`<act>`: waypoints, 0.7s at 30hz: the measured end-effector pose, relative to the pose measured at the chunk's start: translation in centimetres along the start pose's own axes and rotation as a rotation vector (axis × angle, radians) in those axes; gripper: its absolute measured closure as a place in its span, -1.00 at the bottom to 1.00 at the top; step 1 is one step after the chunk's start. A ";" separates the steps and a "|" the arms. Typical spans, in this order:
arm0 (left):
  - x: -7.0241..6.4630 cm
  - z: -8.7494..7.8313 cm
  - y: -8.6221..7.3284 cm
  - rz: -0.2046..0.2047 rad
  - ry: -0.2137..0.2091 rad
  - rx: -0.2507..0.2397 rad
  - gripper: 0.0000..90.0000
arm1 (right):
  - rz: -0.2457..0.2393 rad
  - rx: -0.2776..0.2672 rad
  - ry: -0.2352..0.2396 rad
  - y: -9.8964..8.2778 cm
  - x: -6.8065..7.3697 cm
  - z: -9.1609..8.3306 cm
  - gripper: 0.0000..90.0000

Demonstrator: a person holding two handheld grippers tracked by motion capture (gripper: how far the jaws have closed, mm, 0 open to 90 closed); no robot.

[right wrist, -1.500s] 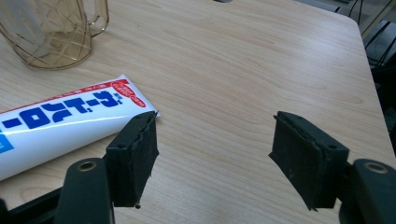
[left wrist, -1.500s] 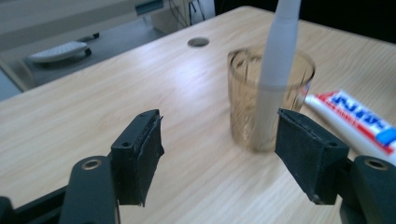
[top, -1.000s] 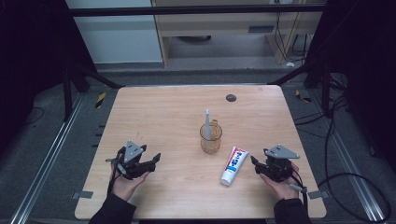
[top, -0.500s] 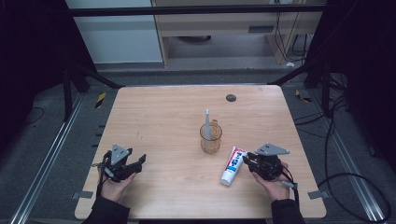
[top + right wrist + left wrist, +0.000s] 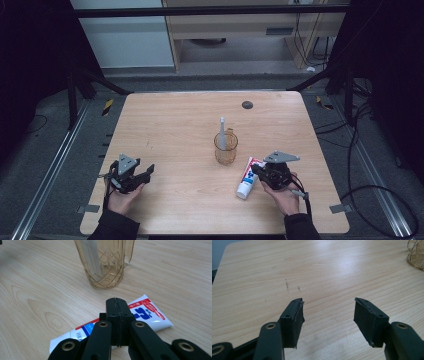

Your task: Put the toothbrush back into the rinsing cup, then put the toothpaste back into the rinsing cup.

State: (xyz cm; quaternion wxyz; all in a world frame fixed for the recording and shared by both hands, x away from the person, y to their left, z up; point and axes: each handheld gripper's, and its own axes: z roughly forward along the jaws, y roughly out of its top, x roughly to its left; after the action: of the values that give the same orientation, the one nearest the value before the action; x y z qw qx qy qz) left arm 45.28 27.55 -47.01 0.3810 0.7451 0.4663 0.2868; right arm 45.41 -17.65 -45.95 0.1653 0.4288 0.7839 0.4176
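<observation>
Right gripper view: right tool (image 5: 117, 305) clenched empty, jaws just closed, above toothpaste tube (image 5: 147, 312). Cup (image 5: 105, 262) at twelve o'clock. Left tool (image 5: 328, 312) released over bare table (image 5: 324, 270).

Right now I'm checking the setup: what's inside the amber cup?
A white toothbrush stands upright in the amber cup, its top rising above the rim. Its lower end blurs behind the patterned wall.

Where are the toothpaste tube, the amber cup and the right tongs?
toothpaste tube (image 5: 147, 312), right gripper view, on its printed flat end.
amber cup (image 5: 105, 272), right gripper view, on its ribbed wall.
right tongs (image 5: 117, 302), right gripper view, at the shut tips above the tube.
</observation>
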 end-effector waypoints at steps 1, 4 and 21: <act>0.0 0.0 0.0 0.003 0.001 0.006 -0.11 | 0.000 0.003 0.000 0.0 0.1 0.2 1.00; 0.0 0.0 0.0 0.002 0.002 0.018 -0.11 | -0.002 0.010 0.006 0.1 0.3 0.6 1.00; -0.1 0.2 0.1 0.018 0.012 0.037 -0.12 | -0.070 0.078 0.060 0.0 2.3 2.7 1.00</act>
State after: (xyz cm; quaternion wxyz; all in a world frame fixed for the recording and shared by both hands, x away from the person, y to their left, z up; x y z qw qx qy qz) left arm 45.43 27.43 -47.02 0.3618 0.7544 0.4671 0.2860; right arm 45.71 -14.44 -47.35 0.1394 0.3943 0.8187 0.3935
